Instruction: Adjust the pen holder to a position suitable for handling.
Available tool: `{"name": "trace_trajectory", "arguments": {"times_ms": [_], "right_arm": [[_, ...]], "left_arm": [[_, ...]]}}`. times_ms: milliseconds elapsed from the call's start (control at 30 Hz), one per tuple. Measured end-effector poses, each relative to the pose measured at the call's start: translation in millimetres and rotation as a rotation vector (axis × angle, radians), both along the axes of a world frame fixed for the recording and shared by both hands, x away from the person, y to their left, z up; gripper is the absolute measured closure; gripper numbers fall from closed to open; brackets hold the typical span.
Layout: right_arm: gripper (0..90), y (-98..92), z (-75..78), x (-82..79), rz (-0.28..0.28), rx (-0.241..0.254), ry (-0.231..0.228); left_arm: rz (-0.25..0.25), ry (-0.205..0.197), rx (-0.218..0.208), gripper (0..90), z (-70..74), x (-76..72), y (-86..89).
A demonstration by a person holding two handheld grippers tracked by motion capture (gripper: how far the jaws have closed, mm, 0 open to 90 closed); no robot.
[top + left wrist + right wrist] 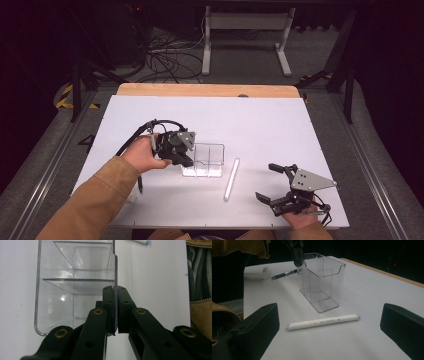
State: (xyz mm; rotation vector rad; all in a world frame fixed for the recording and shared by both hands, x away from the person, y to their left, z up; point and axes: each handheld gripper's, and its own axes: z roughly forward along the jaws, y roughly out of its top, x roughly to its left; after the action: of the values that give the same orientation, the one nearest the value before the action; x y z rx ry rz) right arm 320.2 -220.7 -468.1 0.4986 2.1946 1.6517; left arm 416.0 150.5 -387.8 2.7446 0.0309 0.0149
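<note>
While your right hand rests at the near edge of the white table (260, 115), your right gripper (274, 183) sits there with its jaws spread wide and nothing between them; in the right gripper view the two black jaws stand far apart at the bottom corners, and the sheet between them is bare up to the pen. Just beyond that gripper lies the white marker pen (231, 179) (a capped stick with small print along its barrel), flat on the table and apart from everything else; it runs lengthwise away from you in the high view, and lies crosswise before the jaws in the right gripper view (322, 322). A little farther on stands the clear plastic holder (204, 159), upright, with inner dividers splitting it into compartments; the marker pen lies just beside it on your right, not touching. Your left gripper (184, 159) has hold of that holder at its left side; in the left gripper view the jaws are pinched onto one thin clear wall (115, 285), one jaw inside the holder and one outside, the pads pressing the wall flat between them. Past the holder in the right gripper view a dark pen (284, 274) lies on the table near your left sleeve (95, 200); beyond the white surface a strip of wooden edge (207, 90) shows.
</note>
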Motion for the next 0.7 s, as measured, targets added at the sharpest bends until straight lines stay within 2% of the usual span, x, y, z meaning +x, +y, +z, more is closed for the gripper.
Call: {"name": "trace_trajectory", "arguments": {"times_ms": [133, 333, 533, 667, 700], "right_arm": [[2.9, 0.4, 0.0, 0.0, 0.002, -0.003, -0.001], [2.8, 0.6, 0.0, 0.0, 0.001, -0.002, 0.000], [2.7, 0.9, 0.0, 0.2, -0.002, -0.002, 0.000], [2.7, 1.3, 0.0, 0.0, -0.004, -0.005, -0.001], [2.7, 1.5, -0.1, 0.3, -0.005, -0.005, 0.000]], "left_arm": [[0.016, 0.013, -0.024, 84.6, 3.1, 1.0, 4.9], [0.044, -0.005, -0.080, 77.0, 9.4, -1.2, 12.7], [0.130, -0.047, -0.187, 57.6, 22.8, -8.7, 26.5], [0.205, -0.102, -0.251, 43.8, 32.8, -17.0, 37.3], [0.225, -0.114, -0.267, 36.6, 34.6, -18.9, 40.0]]}}
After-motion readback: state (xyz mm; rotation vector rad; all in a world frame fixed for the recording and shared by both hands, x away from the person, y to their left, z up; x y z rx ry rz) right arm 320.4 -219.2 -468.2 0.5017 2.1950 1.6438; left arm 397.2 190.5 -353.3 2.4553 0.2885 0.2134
